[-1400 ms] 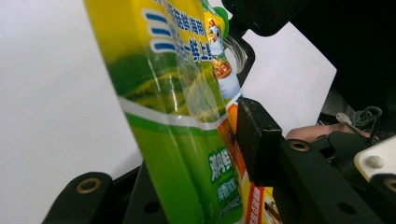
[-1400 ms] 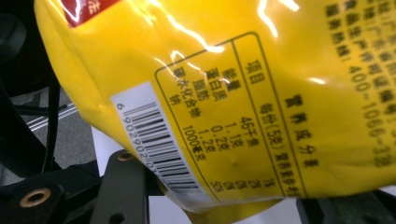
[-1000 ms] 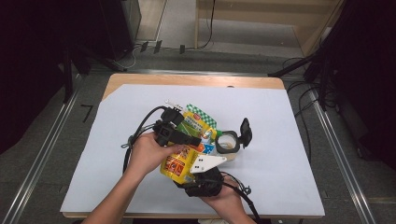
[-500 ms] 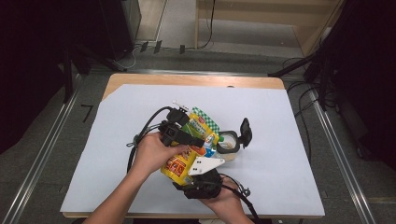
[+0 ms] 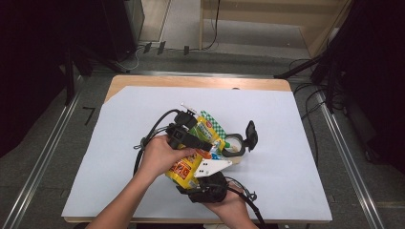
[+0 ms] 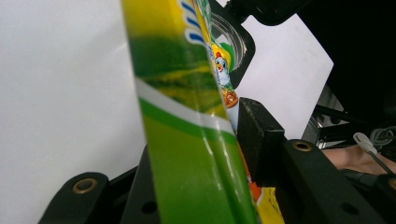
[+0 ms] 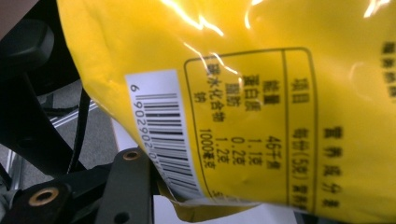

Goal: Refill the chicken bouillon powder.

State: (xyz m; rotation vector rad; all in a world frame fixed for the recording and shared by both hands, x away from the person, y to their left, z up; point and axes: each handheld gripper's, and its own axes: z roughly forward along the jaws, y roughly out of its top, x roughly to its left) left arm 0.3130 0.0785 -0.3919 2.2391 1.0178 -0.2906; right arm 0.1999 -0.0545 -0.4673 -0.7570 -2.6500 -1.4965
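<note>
Yellow-green snack bag (image 5: 193,160) was held above surface (image 5: 286,124), left tongs (image 5: 200,143) pinching upper part, right tongs (image 5: 203,183) pinching bottom. Best steady bag's mouth over open jar (image 5: 234,145), tilt slowly.

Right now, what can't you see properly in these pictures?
- Jar: high view, partly behind the bag and left gripper; what's inside is too small to tell.
- Bag's front: right gripper view shows its back with the barcode; the top is cut off by the edge.
- Right gripper: high view, its fingertips are under the bag.
- Bag's print: left gripper view, blurred, too close.
</note>
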